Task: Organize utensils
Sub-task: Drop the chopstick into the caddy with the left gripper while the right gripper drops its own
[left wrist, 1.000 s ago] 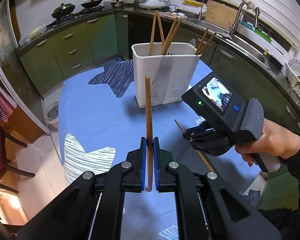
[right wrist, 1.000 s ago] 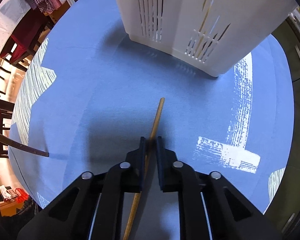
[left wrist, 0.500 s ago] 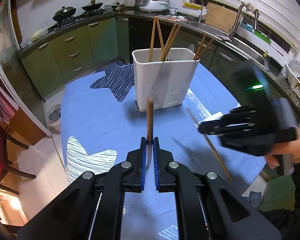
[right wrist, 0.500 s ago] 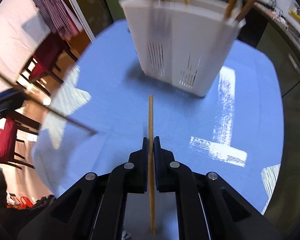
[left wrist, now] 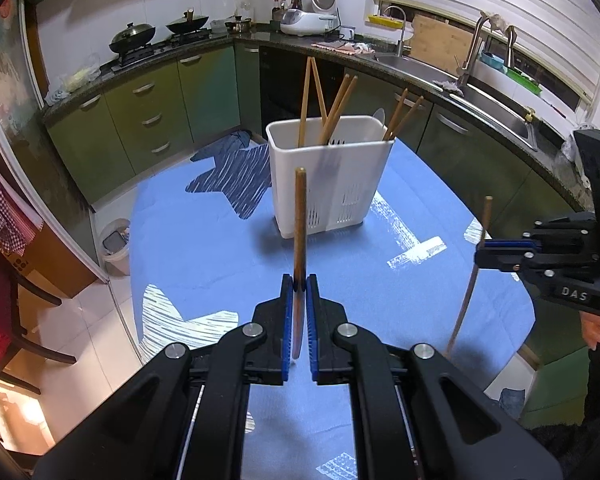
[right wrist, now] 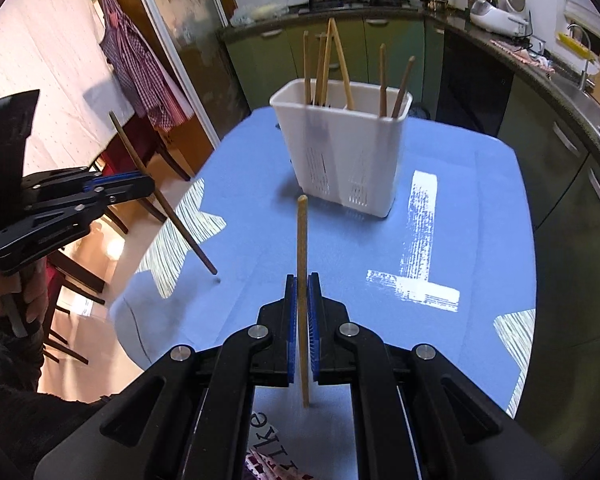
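Note:
A white slotted utensil holder (left wrist: pixel 331 176) stands on the blue tablecloth with several wooden chopsticks upright in it; it also shows in the right wrist view (right wrist: pixel 346 156). My left gripper (left wrist: pixel 299 292) is shut on a dark brown chopstick (left wrist: pixel 300 220), held upright above the table in front of the holder. My right gripper (right wrist: pixel 302 292) is shut on a lighter chopstick (right wrist: pixel 302 248), also upright above the table. Each gripper shows in the other's view: the right one (left wrist: pixel 485 255) at right, the left one (right wrist: pixel 148 187) at left.
The round table with the blue cloth (left wrist: pixel 204 240) ends close on all sides. Green kitchen cabinets (left wrist: pixel 140 120) and a counter with a sink (left wrist: pixel 496 112) run behind. Chairs (right wrist: pixel 112 216) stand at the left, a small bin (left wrist: pixel 116 244) on the floor.
My right gripper closed on the lighter chopstick lying on the cloth, lifted it and turned it upright. The left gripper kept its chopstick and rose slightly.

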Demonstrator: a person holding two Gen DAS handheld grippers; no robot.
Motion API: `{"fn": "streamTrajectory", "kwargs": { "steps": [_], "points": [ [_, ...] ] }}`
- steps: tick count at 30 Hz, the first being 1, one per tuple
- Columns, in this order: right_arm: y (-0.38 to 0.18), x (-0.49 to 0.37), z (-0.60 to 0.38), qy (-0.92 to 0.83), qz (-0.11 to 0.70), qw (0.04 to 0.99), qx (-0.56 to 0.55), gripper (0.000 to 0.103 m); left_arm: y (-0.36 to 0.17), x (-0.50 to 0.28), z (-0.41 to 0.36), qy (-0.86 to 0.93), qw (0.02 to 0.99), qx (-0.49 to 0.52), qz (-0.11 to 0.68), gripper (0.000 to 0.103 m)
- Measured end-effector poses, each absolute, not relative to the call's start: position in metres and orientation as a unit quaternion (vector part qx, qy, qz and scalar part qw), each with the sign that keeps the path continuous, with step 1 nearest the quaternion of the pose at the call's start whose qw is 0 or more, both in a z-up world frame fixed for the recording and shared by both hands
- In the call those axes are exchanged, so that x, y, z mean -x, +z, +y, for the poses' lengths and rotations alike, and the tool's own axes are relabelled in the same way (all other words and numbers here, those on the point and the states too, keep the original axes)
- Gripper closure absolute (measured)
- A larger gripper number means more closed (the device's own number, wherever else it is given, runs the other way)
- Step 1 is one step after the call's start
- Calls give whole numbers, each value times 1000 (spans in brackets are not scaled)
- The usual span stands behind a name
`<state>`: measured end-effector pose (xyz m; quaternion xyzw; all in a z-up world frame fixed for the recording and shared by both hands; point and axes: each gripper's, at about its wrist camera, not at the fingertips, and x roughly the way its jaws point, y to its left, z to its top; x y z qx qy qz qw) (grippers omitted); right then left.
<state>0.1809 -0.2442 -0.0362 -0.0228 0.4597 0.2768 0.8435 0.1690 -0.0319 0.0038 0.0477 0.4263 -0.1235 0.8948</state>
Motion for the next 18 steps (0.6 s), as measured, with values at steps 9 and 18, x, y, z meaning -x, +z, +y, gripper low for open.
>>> {"fn": "streamTrajectory", "kwargs": {
  "steps": [9,18],
  "points": [
    [1,-177,-262,284,420,862,8,97,48,-190,-35,-118,907,-45,402,96],
    [16,-177,-273,286,408,867,3,97,116,-223,-40,-115,931,-37,344,96]
  ]
}}
